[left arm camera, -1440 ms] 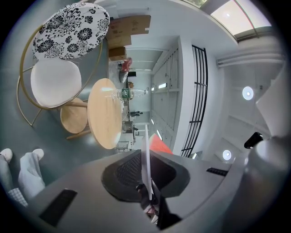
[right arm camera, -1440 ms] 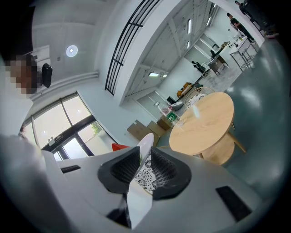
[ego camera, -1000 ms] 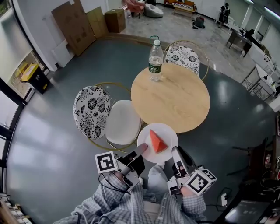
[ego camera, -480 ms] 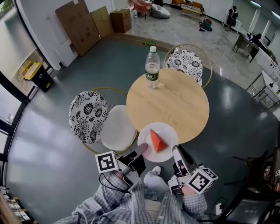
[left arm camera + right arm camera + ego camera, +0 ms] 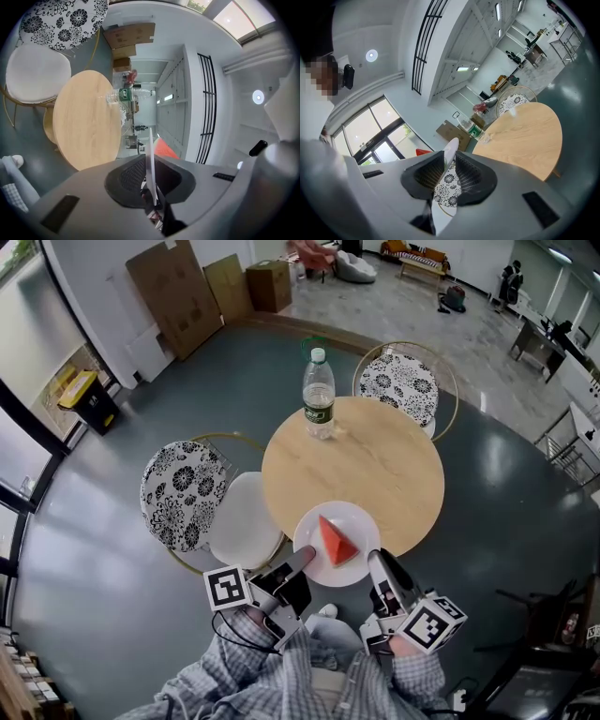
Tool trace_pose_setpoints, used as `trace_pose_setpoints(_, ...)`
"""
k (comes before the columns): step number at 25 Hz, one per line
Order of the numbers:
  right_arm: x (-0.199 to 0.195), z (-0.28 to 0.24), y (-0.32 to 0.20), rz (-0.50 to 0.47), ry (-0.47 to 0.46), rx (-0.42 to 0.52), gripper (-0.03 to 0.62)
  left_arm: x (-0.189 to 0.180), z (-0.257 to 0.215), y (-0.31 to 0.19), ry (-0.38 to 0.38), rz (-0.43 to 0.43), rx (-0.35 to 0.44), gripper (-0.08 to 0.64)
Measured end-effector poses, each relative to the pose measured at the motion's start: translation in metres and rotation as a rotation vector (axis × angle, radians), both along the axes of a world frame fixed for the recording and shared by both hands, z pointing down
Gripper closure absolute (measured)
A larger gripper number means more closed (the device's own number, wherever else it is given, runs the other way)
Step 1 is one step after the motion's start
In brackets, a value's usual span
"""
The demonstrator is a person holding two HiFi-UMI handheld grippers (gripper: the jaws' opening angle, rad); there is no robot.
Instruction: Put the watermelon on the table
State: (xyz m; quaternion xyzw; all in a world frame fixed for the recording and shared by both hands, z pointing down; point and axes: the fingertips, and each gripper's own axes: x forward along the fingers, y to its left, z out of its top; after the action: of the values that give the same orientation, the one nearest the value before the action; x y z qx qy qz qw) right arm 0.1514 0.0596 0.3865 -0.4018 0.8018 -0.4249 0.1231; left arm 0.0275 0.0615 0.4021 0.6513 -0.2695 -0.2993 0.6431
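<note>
A red wedge of watermelon [image 5: 336, 542] lies on a white plate [image 5: 362, 521] carried in the air between both grippers. My left gripper [image 5: 302, 563] is shut on the plate's left rim [image 5: 150, 159], and the watermelon [image 5: 164, 147] shows just past its jaws. My right gripper [image 5: 377, 563] is shut on the right rim [image 5: 449, 152], with a bit of the watermelon [image 5: 423, 151] peeking over its left jaw. The plate's far half overlaps the near edge of the round wooden table [image 5: 366, 460].
A clear water bottle [image 5: 319, 395] with a green label stands at the table's far left edge. A flower-patterned chair with a white seat [image 5: 244, 519] sits left of the table, another chair [image 5: 401, 381] behind it. Cardboard sheets [image 5: 173, 292] lean on the far wall.
Both grippers have carried the plate forward: it reached only the table's near edge before and now overlaps the tabletop. The grip on both rims looks unchanged.
</note>
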Motion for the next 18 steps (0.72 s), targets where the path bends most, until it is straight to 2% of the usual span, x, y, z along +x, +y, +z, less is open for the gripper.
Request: trace_pose_setpoints(18, 0.009, 0.016, -0.041, -0.030, -0.005, -0.029, 0.509, 0.009, 0.013, -0.036, -0.036, -0.029, -0.021, 0.526)
